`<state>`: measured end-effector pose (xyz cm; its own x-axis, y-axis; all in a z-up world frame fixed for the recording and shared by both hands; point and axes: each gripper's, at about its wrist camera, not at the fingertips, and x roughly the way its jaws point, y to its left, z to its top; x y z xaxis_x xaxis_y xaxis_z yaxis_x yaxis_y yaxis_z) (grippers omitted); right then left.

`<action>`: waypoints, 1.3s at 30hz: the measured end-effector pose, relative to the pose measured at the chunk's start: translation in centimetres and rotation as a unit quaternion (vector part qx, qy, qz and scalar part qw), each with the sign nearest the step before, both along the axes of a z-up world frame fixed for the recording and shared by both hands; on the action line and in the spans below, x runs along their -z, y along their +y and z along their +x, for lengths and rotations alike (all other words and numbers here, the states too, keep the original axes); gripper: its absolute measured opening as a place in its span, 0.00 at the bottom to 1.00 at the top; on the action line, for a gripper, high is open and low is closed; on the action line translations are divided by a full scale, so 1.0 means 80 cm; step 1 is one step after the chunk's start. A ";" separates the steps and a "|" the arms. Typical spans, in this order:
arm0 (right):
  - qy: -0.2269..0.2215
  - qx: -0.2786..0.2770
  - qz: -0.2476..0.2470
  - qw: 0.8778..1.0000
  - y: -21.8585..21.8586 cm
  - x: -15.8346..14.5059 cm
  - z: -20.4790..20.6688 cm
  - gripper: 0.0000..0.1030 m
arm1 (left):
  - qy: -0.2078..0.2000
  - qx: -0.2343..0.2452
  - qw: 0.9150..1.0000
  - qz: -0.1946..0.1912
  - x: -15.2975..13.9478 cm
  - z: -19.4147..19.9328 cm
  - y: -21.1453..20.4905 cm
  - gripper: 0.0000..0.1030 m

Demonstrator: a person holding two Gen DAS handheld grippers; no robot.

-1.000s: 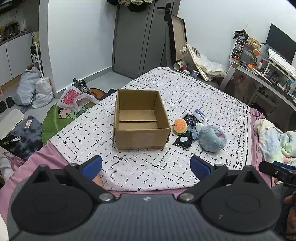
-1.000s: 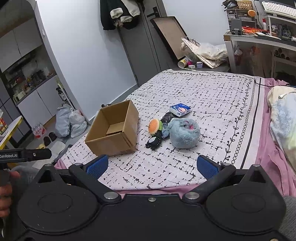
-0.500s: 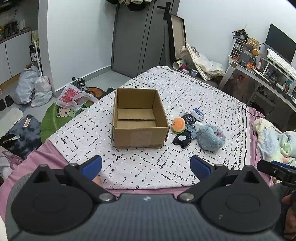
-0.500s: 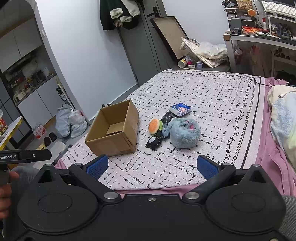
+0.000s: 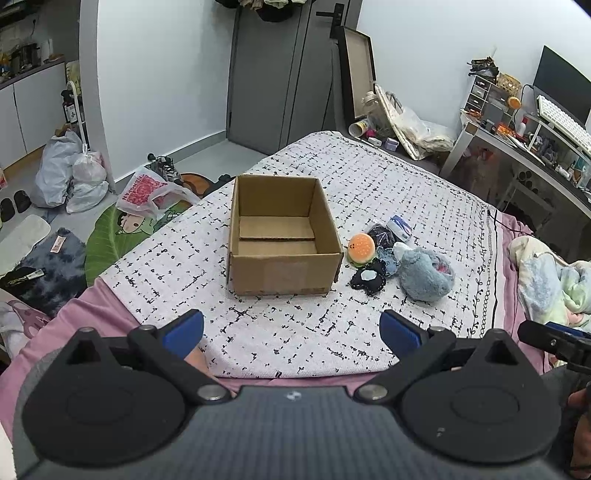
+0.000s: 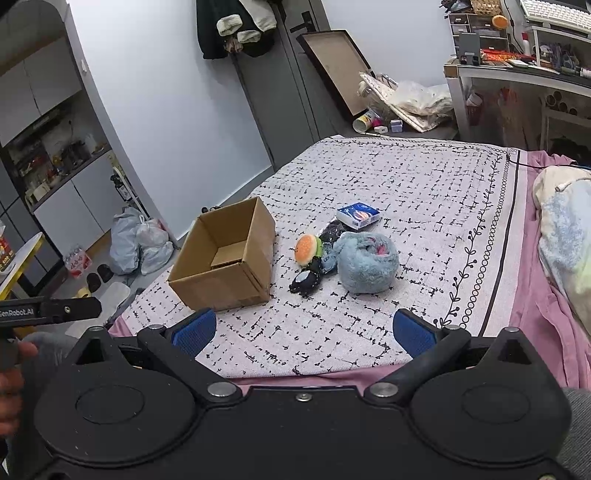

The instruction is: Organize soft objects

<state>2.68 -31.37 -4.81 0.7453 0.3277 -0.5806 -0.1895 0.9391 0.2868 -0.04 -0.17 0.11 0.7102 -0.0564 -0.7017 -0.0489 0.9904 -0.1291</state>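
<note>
- Left tool (image 5: 291,328), bottom centre of the left wrist view: blue pads spread wide, gripping nothing.
- Right tool (image 6: 303,330), bottom centre of the right wrist view: likewise spread wide, nothing held.
- Open brown cardboard box (image 5: 282,236) mid-frame on the bed's black-and-white patterned blanket (image 5: 406,192).
- Just right of it: orange round burger plush (image 5: 361,248), fluffy grey-blue plush (image 5: 424,275), black plush (image 5: 368,280), clustered together.

Both claws, left (image 5: 291,330) and right (image 6: 303,328), wide apart.

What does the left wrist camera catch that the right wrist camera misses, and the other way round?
Only the left wrist view shows the green leaf-shaped mat and the monitor. Only the right wrist view shows the jackets hanging on the door. Both show the empty cardboard box, the burger plush, the blue plush and an open gripper: left gripper, right gripper.
</note>
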 end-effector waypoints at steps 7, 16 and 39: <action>0.004 0.002 -0.006 1.000 0.003 0.001 0.002 1.00 | -0.004 0.005 1.000 -0.004 -0.001 0.003 -0.006 0.98; 0.006 -0.001 -0.007 1.000 0.002 0.003 0.005 1.00 | -0.004 0.011 1.000 -0.004 0.004 0.012 -0.016 0.98; 0.057 0.054 0.057 0.995 -0.048 0.011 0.100 1.00 | 0.013 0.046 0.998 -0.030 0.023 0.107 -0.082 0.92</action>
